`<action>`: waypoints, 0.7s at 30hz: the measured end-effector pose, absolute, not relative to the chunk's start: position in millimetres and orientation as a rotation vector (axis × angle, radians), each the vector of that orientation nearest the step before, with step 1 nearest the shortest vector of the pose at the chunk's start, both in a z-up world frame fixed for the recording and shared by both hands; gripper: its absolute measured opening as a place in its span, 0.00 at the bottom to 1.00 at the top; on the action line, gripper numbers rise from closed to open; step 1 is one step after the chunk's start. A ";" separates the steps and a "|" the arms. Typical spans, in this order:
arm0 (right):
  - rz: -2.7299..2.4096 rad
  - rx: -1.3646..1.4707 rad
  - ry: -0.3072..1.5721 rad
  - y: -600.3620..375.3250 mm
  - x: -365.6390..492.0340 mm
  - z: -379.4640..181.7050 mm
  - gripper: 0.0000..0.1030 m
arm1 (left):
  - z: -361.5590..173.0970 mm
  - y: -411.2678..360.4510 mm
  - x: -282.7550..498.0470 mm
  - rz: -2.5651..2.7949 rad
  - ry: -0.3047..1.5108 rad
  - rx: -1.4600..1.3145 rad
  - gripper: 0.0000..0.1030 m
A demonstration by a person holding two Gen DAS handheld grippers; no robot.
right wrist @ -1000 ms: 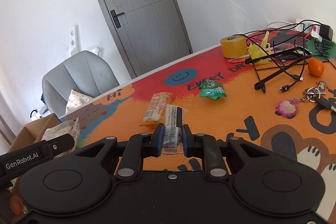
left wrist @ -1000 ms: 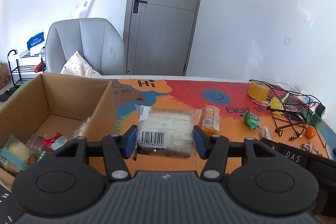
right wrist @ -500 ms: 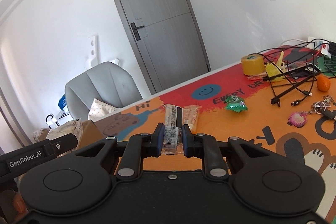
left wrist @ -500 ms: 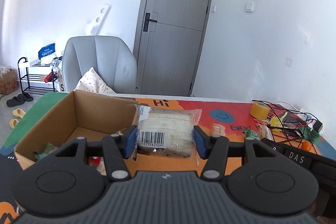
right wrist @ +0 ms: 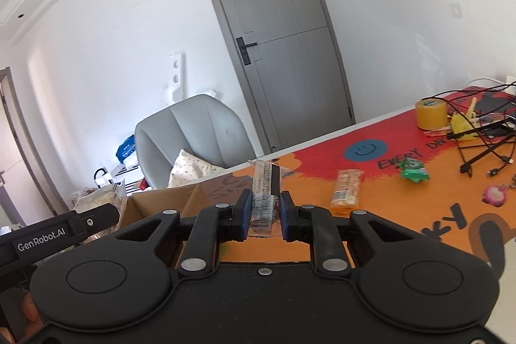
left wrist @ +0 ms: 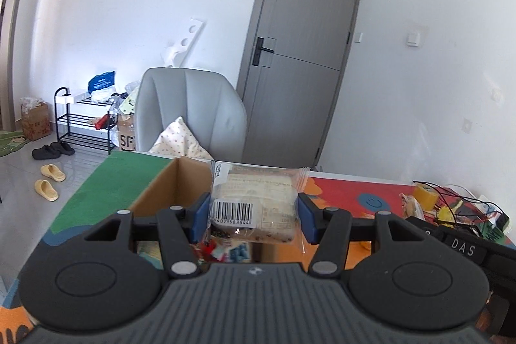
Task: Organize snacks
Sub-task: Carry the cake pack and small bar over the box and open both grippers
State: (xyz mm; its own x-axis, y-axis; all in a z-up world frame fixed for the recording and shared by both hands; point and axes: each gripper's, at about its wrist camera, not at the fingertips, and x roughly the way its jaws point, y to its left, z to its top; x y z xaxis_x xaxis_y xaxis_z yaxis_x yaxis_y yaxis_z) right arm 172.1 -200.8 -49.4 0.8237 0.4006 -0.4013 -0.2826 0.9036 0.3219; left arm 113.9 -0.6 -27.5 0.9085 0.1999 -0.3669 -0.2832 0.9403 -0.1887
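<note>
Since a second ago both tools have risen and swung left: the box [left wrist: 174,182] that lay at 9 o'clock in the left view now sits straight under the left tool [left wrist: 253,216], and in the right view the counter [right wrist: 387,182] has slid off toward 3 o'clock.

The left tool is spread wide, its blue pads pressed on either side of a clear bread pack [left wrist: 254,202] with a barcode facing the camera; the pack hangs over the box's open top. The right tool [right wrist: 265,216] is nearly closed, pinching a thin wrapped bar [right wrist: 266,192] that stands on edge between the pads, above the counter just right of the box [right wrist: 161,205].

Only the left view looks down into the box: a few wrappers [left wrist: 222,250], red and blue among them, show at 6 o'clock below the pack. Only the right view shows the snacks left on the counter: an orange packet [right wrist: 346,192] at 3 o'clock and a green one [right wrist: 412,173] beyond it, with a tape roll [right wrist: 430,115] and cables [right wrist: 483,144] farther right. At 9 o'clock there, the left tool's arm [right wrist: 58,234] and its pack [right wrist: 103,199] appear beside the box.
</note>
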 end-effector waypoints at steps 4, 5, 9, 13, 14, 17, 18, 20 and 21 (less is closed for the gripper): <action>0.398 0.254 0.477 -181.3 175.0 -46.6 0.19 | -26.6 19.6 114.1 0.280 0.349 -0.256 0.53; 0.406 0.250 0.476 -176.2 175.8 -45.9 0.19 | -26.8 23.8 114.9 0.287 0.350 -0.260 0.53; 0.438 0.231 0.478 -154.3 180.2 -43.1 0.19 | -28.7 37.7 120.3 0.302 0.358 -0.269 0.53; 0.469 0.212 0.480 -135.3 186.5 -39.8 0.19 | -30.7 50.4 127.3 0.313 0.364 -0.287 0.53; 0.476 0.207 0.482 -131.2 188.2 -39.3 0.19 | -31.7 53.8 128.8 0.315 0.367 -0.291 0.53; 0.494 0.196 0.488 -120.4 194.1 -39.0 0.19 | -35.6 61.5 136.7 0.319 0.382 -0.302 0.53; 0.497 0.193 0.491 -117.4 196.4 -39.2 0.19 | -37.3 63.6 139.8 0.318 0.388 -0.306 0.54; 0.504 0.188 0.496 -111.8 199.8 -39.3 0.19 | -40.4 66.4 145.9 0.313 0.400 -0.312 0.54; 0.506 0.187 0.498 -109.9 201.9 -39.9 0.19 | -41.6 67.2 149.1 0.310 0.406 -0.314 0.54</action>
